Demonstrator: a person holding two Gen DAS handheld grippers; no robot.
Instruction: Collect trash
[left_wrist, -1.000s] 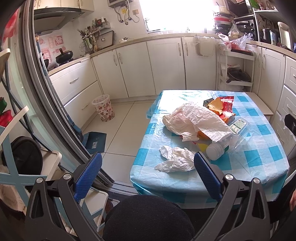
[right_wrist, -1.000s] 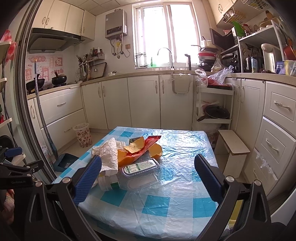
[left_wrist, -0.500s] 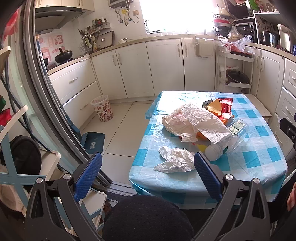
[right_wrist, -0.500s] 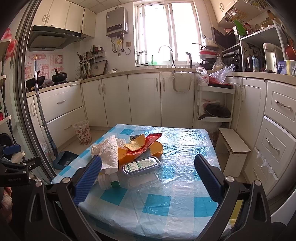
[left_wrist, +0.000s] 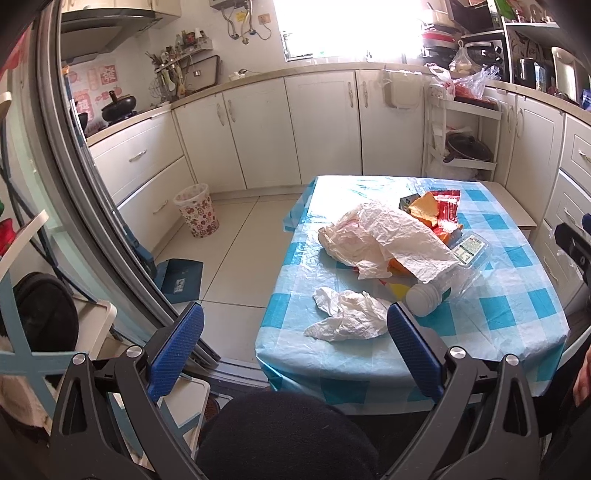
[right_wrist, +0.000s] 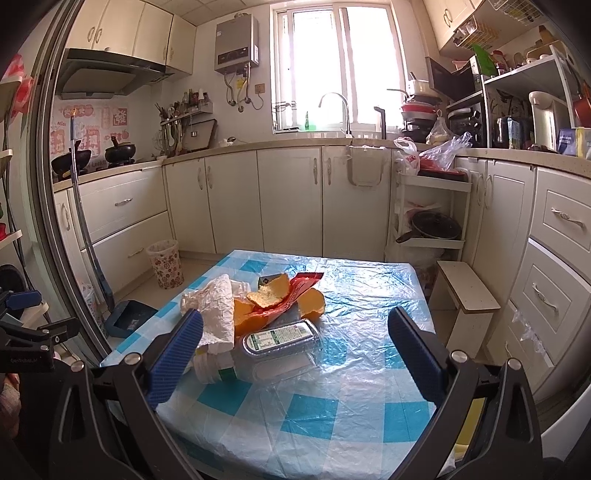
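Both the left gripper (left_wrist: 293, 341) and right gripper (right_wrist: 295, 350) are hanging wide apart and empty before the counter (left_wrist: 517, 314), where the crumpled tissue (left_wrist: 347, 314) is lying nearest, probably light, soft and best pinched at its bunched middle.

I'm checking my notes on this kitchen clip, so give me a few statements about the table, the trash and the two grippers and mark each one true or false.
1. Both the left gripper and the right gripper are open and hold nothing. True.
2. The crumpled tissue lies on the floor. False: it lies on the table, near the front edge.
3. The trash bin stands on the floor by the cabinets. True.
4. The plastic box stands upright on the stool. False: it lies on the table beside the orange peel.
5. The white bottle lies on its side. True.
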